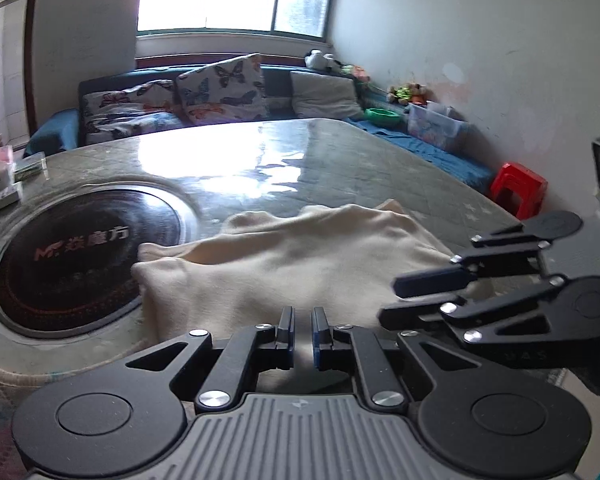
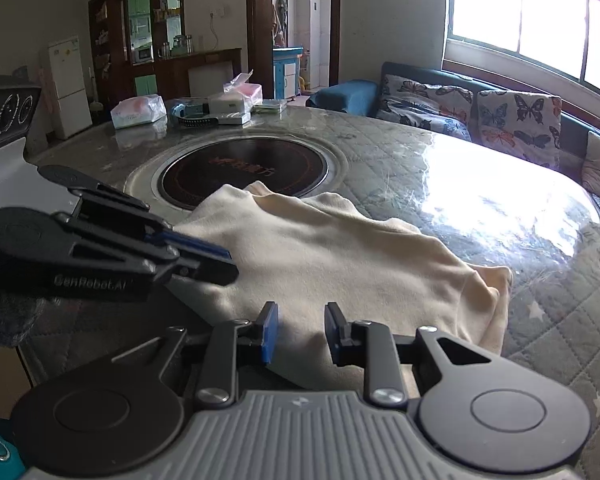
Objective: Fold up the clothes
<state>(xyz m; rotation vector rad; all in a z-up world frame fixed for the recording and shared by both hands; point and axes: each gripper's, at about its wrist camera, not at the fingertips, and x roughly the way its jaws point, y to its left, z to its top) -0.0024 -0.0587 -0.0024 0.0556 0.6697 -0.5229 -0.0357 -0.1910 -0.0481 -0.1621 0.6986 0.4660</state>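
Left wrist view: the cream garment (image 1: pixel 292 264) is spread at the worktop's (image 1: pixel 340 152) near edge, its near hem clamped by both the left hand-held gripper (image 1: pixel 302 334) and the right hand-held gripper (image 2: pixel 302 330), side by side.

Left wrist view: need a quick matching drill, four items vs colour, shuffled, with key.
Items:
1. garment
2. stool
3. bowl
4. round cooktop

Colours:
A. green
B. dark with a metal ring
C. cream
D. red

Pairs: 1-C, 2-D, 3-A, 4-B
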